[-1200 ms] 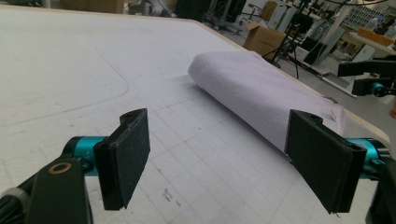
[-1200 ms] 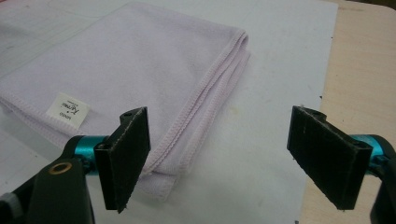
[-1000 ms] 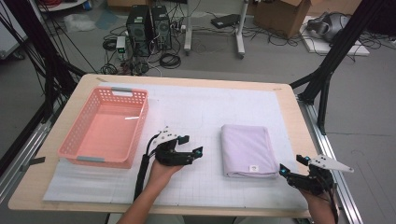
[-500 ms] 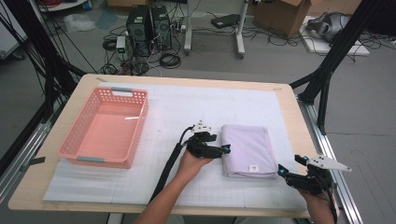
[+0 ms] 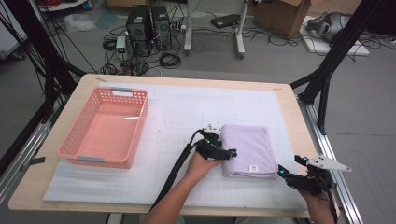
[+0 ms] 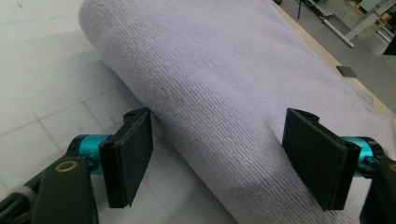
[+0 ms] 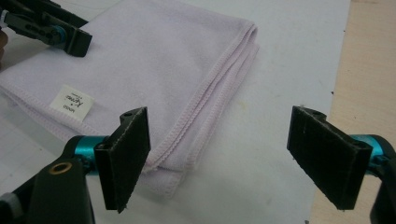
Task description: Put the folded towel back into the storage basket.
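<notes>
A folded lilac towel (image 5: pixel 247 149) with a small white label (image 5: pixel 252 168) lies flat on the white mat, right of centre. My left gripper (image 5: pixel 226 151) is open at the towel's left folded edge; in the left gripper view its black jaws straddle the rounded fold of the towel (image 6: pixel 224 107), one jaw over the mat and one over the cloth. My right gripper (image 5: pixel 290 173) stands open near the towel's front right corner. In the right gripper view the towel (image 7: pixel 154 70) lies just ahead, and my right gripper (image 7: pixel 219 158) holds nothing.
A pink plastic basket (image 5: pixel 105 129) with nothing in it stands at the left of the mat. The wooden table edge (image 5: pixel 308 140) runs close on the right. Black frame legs, computers and cables are on the floor beyond the table.
My left gripper has travelled right across the mat from near the basket to the towel's left edge. The right gripper has stayed where it was.
</notes>
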Demonstrator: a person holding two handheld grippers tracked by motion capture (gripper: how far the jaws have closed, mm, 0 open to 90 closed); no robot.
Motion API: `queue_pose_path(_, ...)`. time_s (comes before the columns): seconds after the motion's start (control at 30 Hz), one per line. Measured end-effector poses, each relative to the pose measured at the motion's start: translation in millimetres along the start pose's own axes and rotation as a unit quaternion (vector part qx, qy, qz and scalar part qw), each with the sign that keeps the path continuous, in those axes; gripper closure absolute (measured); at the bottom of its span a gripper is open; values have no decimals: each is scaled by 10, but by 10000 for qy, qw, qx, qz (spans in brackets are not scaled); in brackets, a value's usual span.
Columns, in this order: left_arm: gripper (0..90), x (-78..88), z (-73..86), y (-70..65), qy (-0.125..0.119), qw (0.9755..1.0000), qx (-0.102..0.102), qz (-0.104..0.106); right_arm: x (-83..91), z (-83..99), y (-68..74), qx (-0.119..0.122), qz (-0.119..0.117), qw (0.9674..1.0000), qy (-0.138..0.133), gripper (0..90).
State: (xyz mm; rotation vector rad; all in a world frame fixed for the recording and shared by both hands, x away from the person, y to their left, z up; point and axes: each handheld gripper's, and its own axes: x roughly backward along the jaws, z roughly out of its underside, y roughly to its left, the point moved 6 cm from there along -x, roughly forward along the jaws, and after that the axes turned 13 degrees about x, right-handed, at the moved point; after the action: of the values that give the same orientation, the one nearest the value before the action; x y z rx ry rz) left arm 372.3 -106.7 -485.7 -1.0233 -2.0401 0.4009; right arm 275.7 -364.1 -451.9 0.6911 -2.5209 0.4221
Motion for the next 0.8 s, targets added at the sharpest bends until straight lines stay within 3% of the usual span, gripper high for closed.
queue_pose_path(0.17, 383, 7, 20, -12, 149, 9999, 77, 39, -11, -4, 16, 10, -22, 10000, 27, 203)
queue_pose_path(0.53, 673, -36, 35, -23, 169, 9991, 309, 242, -28, -8, 22, -17, -42, 10000, 35, 204)
queue_pose_path(0.8, 721, 78, 18, -37, -39, 9989, -48, 468, -22, -3, 15, -23, -29, 10000, 25, 203)
